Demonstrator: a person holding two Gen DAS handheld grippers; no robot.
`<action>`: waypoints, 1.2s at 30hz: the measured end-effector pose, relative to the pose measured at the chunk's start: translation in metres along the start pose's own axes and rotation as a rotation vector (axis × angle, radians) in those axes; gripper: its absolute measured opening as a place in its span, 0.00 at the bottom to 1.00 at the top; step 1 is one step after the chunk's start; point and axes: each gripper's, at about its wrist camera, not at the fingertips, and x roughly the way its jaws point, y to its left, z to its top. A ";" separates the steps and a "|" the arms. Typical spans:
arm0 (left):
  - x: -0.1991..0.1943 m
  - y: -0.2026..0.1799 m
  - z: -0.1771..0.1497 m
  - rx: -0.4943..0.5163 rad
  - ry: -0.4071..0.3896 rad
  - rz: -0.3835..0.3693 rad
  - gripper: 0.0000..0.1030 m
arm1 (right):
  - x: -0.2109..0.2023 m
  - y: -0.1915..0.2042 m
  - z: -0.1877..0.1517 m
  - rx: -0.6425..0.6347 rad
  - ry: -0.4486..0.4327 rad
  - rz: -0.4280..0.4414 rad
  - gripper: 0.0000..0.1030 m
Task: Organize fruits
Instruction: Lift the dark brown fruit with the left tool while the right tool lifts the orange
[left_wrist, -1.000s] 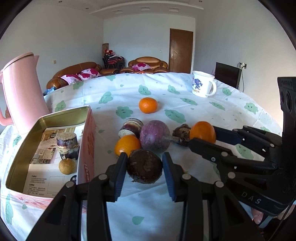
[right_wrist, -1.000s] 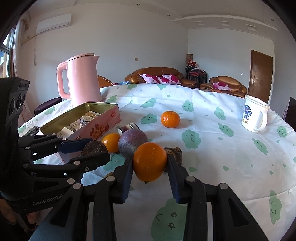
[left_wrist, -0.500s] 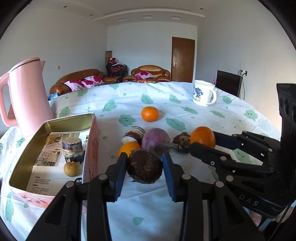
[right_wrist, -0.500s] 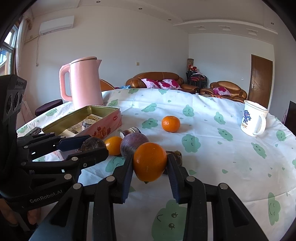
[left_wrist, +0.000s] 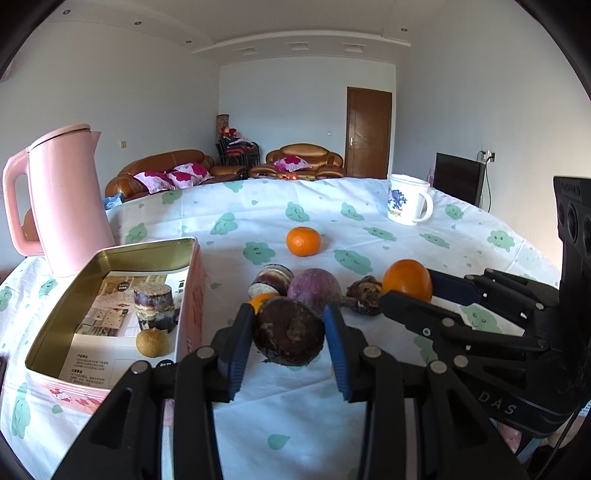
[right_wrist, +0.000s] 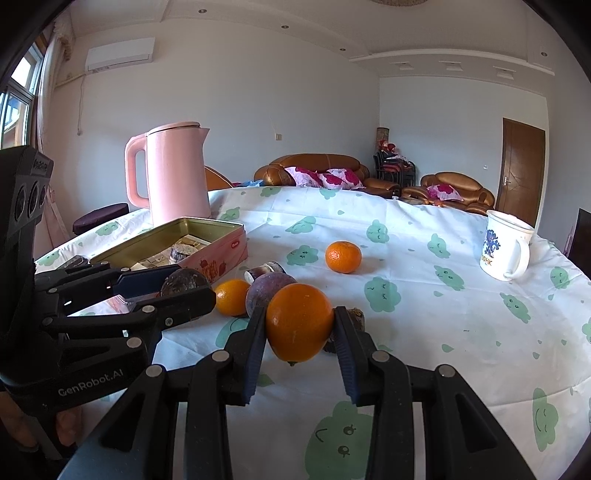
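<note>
Two fruits gripped above the bench, tin open at the left.

The open tin at the left of the bench holds printed paper, a dark stubby cylinder and a small brown round fruit; the white mug stands far right, its inside hidden. The left hand-held gripper is closed narrowly on a dark brown fruit; the right hand-held gripper clamps a big orange. Loose on the cloth lie a purple fruit, a small orange and another orange. Compared with a second earlier, both grips are unchanged and both views tilt up slightly, showing more ceiling.
</note>
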 end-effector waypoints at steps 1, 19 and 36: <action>-0.001 0.000 0.000 -0.002 -0.004 0.001 0.39 | 0.000 0.000 0.000 0.000 -0.003 0.001 0.37; -0.010 0.002 0.000 -0.015 -0.059 0.006 0.39 | -0.009 0.004 -0.001 -0.014 -0.044 0.008 0.37; -0.018 -0.004 -0.001 0.018 -0.111 0.022 0.39 | -0.016 0.005 -0.003 -0.026 -0.092 0.015 0.37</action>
